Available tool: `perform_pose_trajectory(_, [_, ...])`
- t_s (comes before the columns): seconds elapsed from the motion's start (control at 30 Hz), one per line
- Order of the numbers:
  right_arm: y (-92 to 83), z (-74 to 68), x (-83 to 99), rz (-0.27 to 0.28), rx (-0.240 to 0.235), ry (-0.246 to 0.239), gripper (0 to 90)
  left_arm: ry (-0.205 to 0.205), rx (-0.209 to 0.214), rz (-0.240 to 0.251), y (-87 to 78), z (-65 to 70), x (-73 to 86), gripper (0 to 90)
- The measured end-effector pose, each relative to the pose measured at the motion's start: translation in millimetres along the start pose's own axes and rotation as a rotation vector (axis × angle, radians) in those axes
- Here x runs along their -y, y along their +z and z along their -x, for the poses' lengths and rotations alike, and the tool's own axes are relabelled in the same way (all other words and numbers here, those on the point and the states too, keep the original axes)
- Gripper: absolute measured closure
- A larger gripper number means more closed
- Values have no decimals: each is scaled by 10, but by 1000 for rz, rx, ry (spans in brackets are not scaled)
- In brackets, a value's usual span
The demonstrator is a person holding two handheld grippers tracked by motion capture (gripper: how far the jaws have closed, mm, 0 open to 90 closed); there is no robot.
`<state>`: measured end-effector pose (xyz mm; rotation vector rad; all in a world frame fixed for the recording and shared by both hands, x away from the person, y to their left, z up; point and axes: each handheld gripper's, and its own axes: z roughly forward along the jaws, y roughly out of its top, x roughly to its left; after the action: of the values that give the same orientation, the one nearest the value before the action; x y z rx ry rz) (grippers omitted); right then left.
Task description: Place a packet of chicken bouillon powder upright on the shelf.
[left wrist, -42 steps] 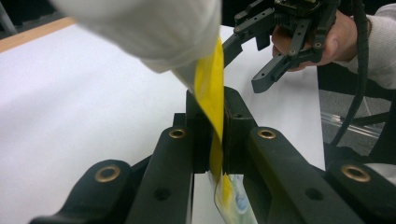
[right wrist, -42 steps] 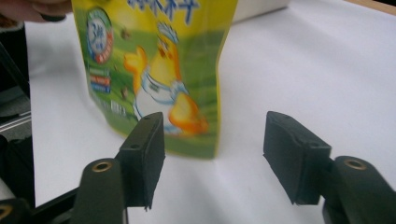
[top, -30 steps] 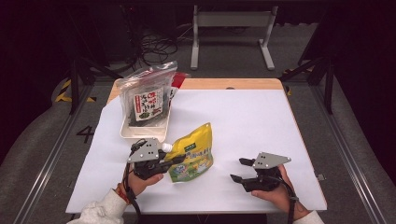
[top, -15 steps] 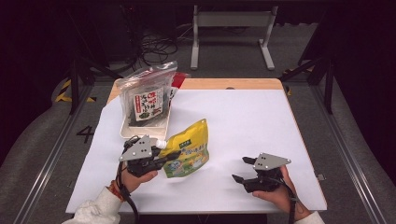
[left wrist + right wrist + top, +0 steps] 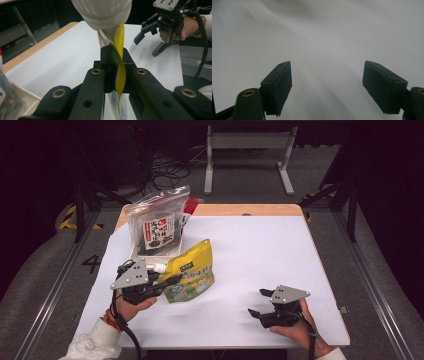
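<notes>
- My left gripper (image 5: 167, 282) has its fingers clamped on the yellow pouch (image 5: 192, 272); its print is unreadable.
- In the left gripper view, the pouch's white cap (image 5: 103, 12) sits past the fingertips.
- My right gripper (image 5: 257, 305) fingers, just been opening, stand wide with nothing between them over the white tabletop (image 5: 260, 250).

Big open white table (image 5: 260, 250) in middle and at far right, lots of room to pass. Far left corner blocked: white tray (image 5: 150, 254) with tall seaweed bag (image 5: 156, 227). Yellow pouch (image 5: 192, 272) sits just in front of tray.
</notes>
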<state>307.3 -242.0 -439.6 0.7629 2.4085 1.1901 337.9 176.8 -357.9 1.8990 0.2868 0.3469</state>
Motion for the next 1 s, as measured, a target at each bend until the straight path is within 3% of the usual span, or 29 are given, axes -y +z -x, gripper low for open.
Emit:
perform_pose_trajectory(0.13, [10,-5,4,-5,-1,1,232,34,-28,-4,-110,-42,-39,857])
perform_pose_trajectory(0.33, [42,-30,9,-19,-11,-1,232,26,-71,27,-326,-172,-60,856])
perform_pose_trajectory(0.53, [75,-32,18,-28,-17,5,232,28,-103,18,-490,-331,-45,856])
perform_pose_trajectory(0.87, [108,-20,40,-37,-24,21,232,57,-110,6,-696,-557,-145,856])
perform_pose_trajectory(1.0, [132,-25,46,-45,-27,19,232,69,-125,-25,-720,-708,-172,856])
